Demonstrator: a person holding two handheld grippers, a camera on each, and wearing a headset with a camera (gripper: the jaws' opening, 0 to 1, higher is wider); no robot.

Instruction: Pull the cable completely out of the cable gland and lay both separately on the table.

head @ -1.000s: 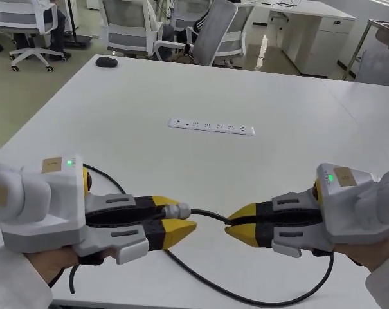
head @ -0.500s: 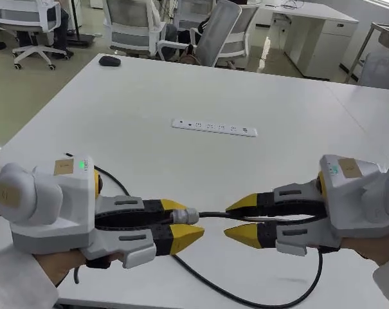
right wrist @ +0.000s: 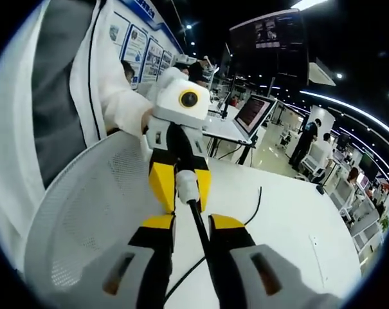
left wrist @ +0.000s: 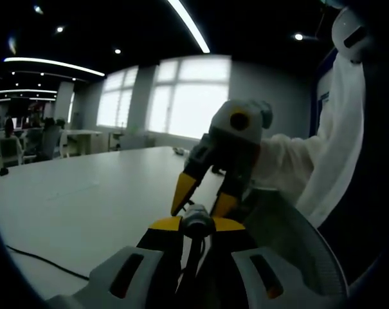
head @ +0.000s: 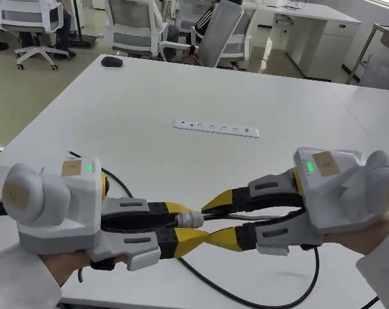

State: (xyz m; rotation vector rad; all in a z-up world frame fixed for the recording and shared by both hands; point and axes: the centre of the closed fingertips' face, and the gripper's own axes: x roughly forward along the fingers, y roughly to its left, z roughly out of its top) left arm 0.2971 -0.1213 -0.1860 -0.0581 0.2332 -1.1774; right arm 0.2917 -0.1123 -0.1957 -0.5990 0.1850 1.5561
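While the left gripper (head: 189,225) clamped the cable gland (head: 195,220), the right gripper (head: 213,223) had jaws spread wide around the cable (right wrist: 198,222).

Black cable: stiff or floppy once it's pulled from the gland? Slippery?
Probably floppy: the cable sags in a loose loop on the table. Likely light for its length, being thin. Its smooth jacket may slide through the cable gland clamped in the left gripper.

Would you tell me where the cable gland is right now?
In the head view, low and centre, the cable gland sits clamped in the yellow tips of the left hand-held gripper; the open right hand-held gripper straddles the cable beside it.
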